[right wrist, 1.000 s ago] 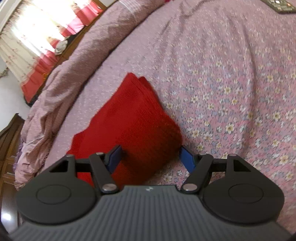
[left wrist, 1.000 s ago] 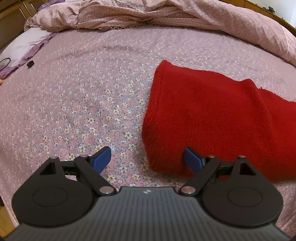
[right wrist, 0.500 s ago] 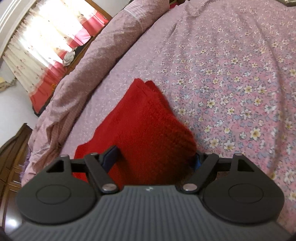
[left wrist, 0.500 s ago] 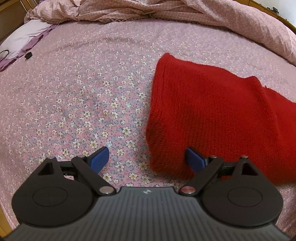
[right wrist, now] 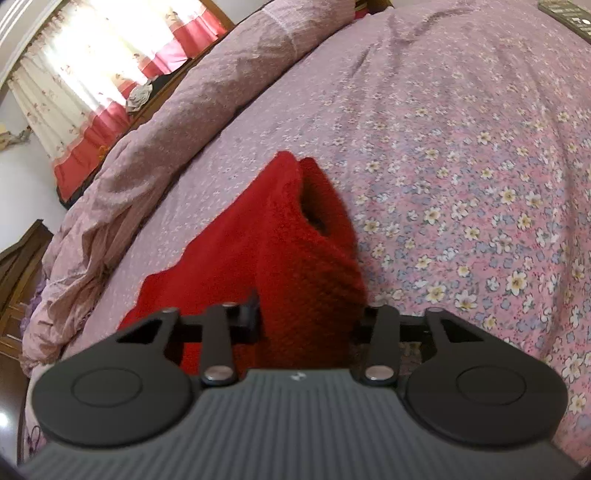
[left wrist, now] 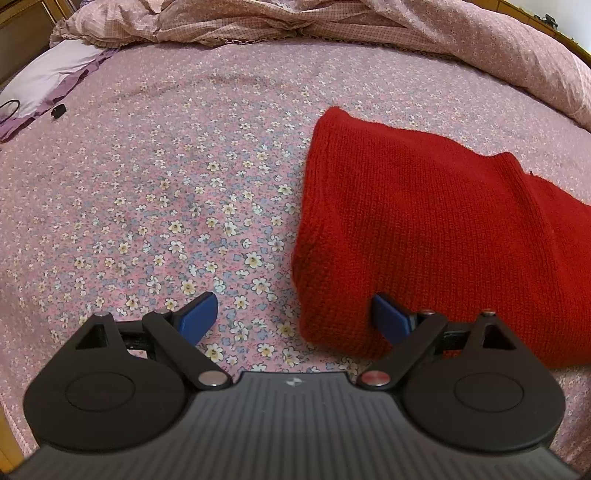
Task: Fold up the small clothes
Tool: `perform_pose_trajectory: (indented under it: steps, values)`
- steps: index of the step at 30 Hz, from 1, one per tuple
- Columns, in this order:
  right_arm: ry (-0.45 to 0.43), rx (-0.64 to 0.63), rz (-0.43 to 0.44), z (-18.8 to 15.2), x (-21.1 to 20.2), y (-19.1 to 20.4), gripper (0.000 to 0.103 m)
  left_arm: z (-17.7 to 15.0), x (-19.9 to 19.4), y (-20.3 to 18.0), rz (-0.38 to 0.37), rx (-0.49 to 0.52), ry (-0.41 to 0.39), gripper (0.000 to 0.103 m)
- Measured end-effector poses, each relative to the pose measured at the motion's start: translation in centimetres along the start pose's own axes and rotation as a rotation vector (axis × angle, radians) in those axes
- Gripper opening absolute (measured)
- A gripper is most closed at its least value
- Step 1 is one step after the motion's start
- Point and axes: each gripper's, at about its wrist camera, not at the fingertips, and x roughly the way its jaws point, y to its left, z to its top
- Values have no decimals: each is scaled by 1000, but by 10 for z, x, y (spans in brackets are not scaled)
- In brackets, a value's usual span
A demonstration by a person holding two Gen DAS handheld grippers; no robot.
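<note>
A folded red knit garment [left wrist: 424, 221] lies on the pink flowered bedsheet [left wrist: 166, 177]. My left gripper [left wrist: 295, 317] is open, low over the sheet; its right finger [left wrist: 388, 319] rests at the garment's near left corner, its left finger over bare sheet. In the right wrist view the garment [right wrist: 280, 236] bunches up between my right gripper's jaws [right wrist: 308, 317], which have closed in on its near end. The blue pads are hidden in the cloth. A fold opening shows on top.
A rumpled pink quilt [left wrist: 332, 22] lies along the far side of the bed. A white pillow [left wrist: 48, 74] and a small black object [left wrist: 58, 110] lie at the far left. Curtains [right wrist: 92, 74] and a remote [right wrist: 569, 14] show in the right wrist view.
My right gripper has moved in over the garment's end and closed on it, lifting and bunching the cloth. My left gripper has stayed open and shifted slightly.
</note>
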Motion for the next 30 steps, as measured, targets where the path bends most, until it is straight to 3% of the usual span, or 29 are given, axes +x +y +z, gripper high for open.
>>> perform_pose_trajectory:
  steps: [8, 19, 30]
  values:
    - [-42, -68, 68, 10, -21, 18, 33, 1, -16, 7, 5, -12, -22, 93]
    - [-111, -260, 233, 22, -52, 87, 31, 3, -34, 25, 15, -46, -62, 93]
    - [-103, -396, 355, 12, -55, 165, 31, 4, -42, 56, 48, -75, -85, 93]
